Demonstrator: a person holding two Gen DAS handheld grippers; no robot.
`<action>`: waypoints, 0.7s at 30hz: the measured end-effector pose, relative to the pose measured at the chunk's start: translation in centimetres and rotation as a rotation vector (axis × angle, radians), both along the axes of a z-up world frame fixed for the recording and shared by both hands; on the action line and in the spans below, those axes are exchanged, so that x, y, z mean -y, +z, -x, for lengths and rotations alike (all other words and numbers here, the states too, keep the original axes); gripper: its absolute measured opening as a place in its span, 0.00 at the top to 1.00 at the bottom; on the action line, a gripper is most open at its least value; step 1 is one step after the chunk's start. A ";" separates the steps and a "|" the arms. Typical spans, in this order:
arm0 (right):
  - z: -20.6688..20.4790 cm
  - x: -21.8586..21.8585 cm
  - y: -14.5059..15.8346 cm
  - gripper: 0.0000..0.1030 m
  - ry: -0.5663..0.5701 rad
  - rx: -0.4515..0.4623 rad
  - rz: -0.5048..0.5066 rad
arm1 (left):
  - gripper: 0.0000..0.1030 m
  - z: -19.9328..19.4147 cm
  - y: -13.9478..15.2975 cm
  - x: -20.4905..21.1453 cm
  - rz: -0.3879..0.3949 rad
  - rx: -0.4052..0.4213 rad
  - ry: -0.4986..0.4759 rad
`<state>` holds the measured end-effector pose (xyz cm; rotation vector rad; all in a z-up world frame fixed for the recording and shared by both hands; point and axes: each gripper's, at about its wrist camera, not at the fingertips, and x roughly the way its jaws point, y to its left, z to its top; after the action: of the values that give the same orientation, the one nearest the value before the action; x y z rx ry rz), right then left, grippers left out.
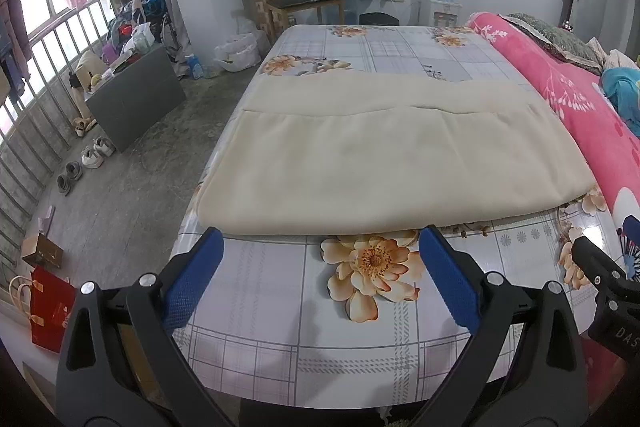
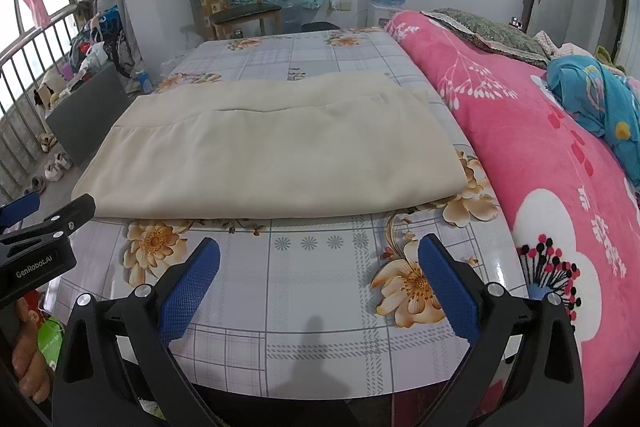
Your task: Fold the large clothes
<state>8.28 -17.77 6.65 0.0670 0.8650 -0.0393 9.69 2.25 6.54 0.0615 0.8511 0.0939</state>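
Bare counter runs along the near edge, between both spread tools and the folded cloth, so the left tool and right tool have free passage there. A pink blanket walls off the right edge. The far end beyond the cloth lies open.

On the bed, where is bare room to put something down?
Free: the floral sheet between the cream garment and the open grippers, and the strip beyond the garment's far edge. Crowded: the right side, under the pink blanket.
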 end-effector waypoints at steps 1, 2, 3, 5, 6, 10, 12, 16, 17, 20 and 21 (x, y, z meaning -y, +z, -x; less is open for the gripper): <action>0.0 0.0 0.0 0.06 0.001 0.000 0.000 | 0.08 -0.1 0.0 0.0 -0.002 0.001 0.000; 0.0 0.0 0.0 0.06 0.001 -0.003 0.001 | 0.08 -0.2 0.0 0.0 -0.002 0.001 0.003; 0.0 0.0 -0.1 0.06 0.001 -0.006 -0.001 | 0.08 -0.2 0.0 0.0 -0.001 0.000 0.005; 0.0 0.0 -0.3 0.06 0.004 -0.019 -0.009 | 0.08 -0.2 -0.2 -0.1 0.002 -0.006 0.013; 0.1 0.1 -0.5 0.06 0.005 -0.028 -0.015 | 0.08 -0.3 -0.4 -0.1 0.006 -0.014 0.019; 0.3 1.1 -1.3 0.06 -0.011 -0.063 -0.030 | 0.08 -0.6 -1.2 -0.1 0.021 -0.066 0.043; 0.3 1.4 -1.8 0.06 -0.020 -0.083 -0.038 | 0.08 -0.7 -1.5 0.0 0.023 -0.084 0.046; 0.2 1.4 -2.5 0.06 -0.020 -0.111 -0.050 | 0.08 -0.6 -2.0 0.5 0.020 -0.104 0.047; 0.2 1.3 -2.6 0.06 -0.016 -0.115 -0.047 | 0.08 -0.5 -2.1 0.7 0.020 -0.108 0.045; 0.0 0.7 -2.9 0.06 -0.006 -0.127 -0.035 | 0.08 -0.4 -2.2 0.9 0.030 -0.111 0.041; -0.1 0.6 -2.9 0.06 -0.004 -0.129 -0.035 | 0.08 -0.4 -2.2 0.9 0.031 -0.112 0.040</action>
<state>8.38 -18.33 3.77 0.0993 0.9947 -0.0327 10.09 1.31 4.30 0.0204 0.9656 0.1158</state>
